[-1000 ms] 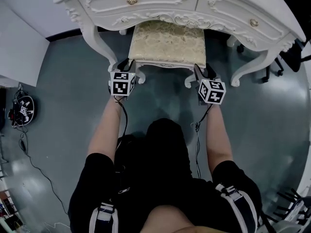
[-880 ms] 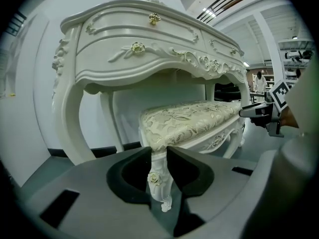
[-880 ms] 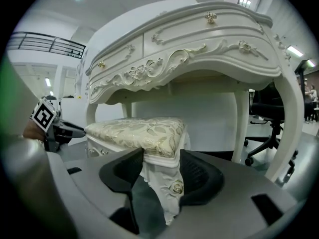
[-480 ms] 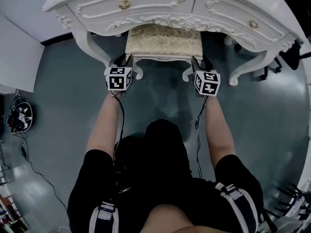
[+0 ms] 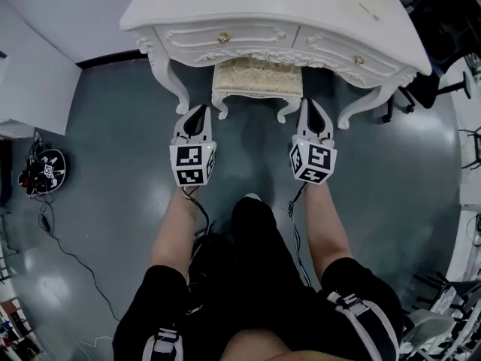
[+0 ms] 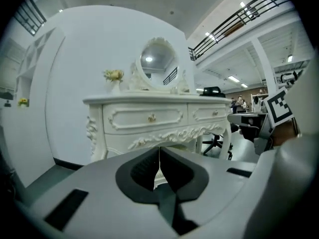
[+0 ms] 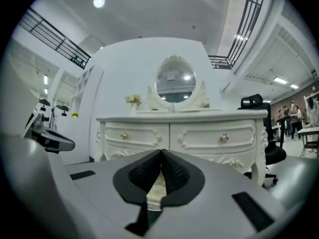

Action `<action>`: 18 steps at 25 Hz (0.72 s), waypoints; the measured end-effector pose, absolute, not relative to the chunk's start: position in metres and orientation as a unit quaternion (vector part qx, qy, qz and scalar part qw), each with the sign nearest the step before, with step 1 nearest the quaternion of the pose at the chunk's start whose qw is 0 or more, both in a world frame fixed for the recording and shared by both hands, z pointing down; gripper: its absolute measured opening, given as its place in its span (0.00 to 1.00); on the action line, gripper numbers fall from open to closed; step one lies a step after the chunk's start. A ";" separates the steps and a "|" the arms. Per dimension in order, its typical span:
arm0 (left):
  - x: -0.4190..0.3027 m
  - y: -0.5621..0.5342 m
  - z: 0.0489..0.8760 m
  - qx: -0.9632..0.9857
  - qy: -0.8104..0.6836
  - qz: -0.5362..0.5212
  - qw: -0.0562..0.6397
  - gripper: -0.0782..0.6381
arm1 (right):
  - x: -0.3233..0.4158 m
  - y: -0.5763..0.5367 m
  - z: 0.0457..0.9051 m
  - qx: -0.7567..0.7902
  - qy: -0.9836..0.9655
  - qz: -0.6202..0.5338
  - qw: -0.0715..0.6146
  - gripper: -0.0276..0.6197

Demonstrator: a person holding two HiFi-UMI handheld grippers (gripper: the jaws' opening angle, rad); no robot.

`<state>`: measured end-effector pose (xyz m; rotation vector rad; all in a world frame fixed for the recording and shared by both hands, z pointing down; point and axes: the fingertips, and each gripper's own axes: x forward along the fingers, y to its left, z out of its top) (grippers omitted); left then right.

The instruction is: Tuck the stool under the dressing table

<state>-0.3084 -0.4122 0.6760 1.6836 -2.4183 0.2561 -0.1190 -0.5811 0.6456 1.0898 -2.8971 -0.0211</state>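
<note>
Both tools are shut and empty: the left tool [image 5: 198,111] and the right tool [image 5: 310,105] have just closed their jaws, pads meeting with nothing between them. The stool [image 5: 258,78] sits ahead of them and midway between the 2. Its cushioned seat is mostly beneath the drawer front of the dressing table [image 5: 225,10], with only the front edge and 2 front legs showing. Its long axis runs side to side, parallel to the table's front. Neither tool touches it; each hovers near its own front corner, the 2 about equally close. The tuck looks finished or nearly so; any last nudge would go straight forward. Grey floor [image 5: 113,126] lies all around.
</note>
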 end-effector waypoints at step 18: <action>0.003 -0.064 0.212 0.584 -0.804 0.057 0.095 0.13 | 0.124 -0.204 0.196 0.292 -0.956 0.008 0.015 0.06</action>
